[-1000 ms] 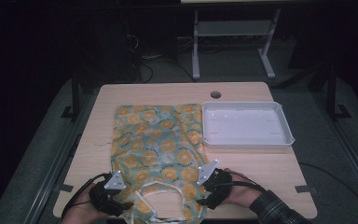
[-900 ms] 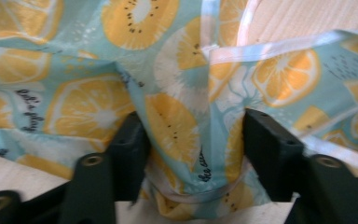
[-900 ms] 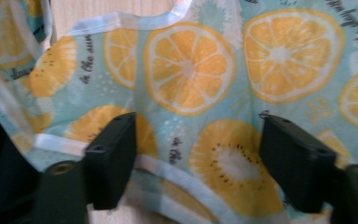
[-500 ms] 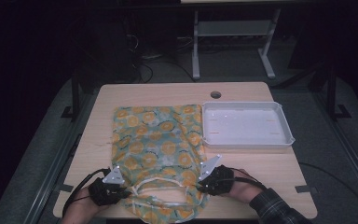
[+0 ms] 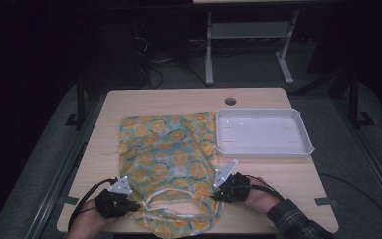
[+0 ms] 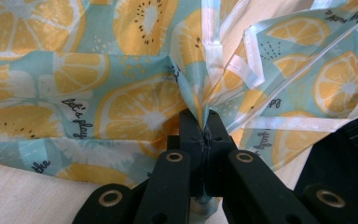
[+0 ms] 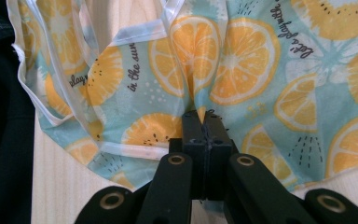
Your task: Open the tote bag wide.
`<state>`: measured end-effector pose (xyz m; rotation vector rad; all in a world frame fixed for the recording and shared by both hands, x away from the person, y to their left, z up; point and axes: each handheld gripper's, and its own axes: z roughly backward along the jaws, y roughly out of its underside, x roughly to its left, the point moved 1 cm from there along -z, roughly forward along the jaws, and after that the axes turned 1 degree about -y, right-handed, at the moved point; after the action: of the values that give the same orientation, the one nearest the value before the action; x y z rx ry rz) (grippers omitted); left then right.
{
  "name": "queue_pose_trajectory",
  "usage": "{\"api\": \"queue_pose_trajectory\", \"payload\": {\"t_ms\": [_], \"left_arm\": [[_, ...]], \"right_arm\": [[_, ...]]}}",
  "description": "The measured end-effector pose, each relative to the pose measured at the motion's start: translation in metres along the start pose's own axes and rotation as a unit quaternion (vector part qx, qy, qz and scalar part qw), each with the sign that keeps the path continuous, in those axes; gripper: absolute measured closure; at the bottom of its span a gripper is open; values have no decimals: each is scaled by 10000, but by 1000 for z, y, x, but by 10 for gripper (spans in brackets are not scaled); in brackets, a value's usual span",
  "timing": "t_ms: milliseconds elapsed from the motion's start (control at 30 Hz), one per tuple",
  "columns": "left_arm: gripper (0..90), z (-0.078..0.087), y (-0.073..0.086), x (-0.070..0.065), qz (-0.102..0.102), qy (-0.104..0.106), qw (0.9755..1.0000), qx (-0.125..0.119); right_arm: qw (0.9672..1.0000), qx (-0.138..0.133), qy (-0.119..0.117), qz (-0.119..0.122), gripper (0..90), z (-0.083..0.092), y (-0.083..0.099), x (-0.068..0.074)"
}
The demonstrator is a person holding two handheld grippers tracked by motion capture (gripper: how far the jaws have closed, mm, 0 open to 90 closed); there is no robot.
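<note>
Lemon-print apron (image 5: pixel 166 159) — one — pinched by left gripper (image 5: pixel 129 203) and right gripper (image 5: pixel 218 191); one tray (image 5: pixel 301 148).

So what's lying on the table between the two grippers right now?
In the high view, the near end of the lemon-print apron with its white neck strap spans the stretch between the left gripper and the right gripper; each pinches a fold of it.

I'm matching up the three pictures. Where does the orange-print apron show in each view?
High view: the apron lies left of the white tray, reaching the near table edge.
Left gripper view: apron across the top, pinched between the jaws.
Right gripper view: apron likewise.
Shared landmark: its white-edged neck strap.
</note>
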<state>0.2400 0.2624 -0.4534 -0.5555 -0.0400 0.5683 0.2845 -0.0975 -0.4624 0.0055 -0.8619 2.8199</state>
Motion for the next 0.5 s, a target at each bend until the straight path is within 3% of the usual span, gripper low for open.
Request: {"api": "queue_pose_trajectory", "payload": {"t_ms": [200, 367, 500], "left_arm": [[892, 8, -1, -2, 25, 55, 9998, -201], [893, 16, -1, -6, 141, 185, 9986, -473], [894, 23, -4, -10, 108, 267, 9973, -674]], "right_arm": [[9999, -114, -61, -26, 897, 5, 0, 0], [9997, -253, -60, -35, 897, 13, 0, 0], [9994, -356, -6, 3, 897, 21, -1, 1]]}}
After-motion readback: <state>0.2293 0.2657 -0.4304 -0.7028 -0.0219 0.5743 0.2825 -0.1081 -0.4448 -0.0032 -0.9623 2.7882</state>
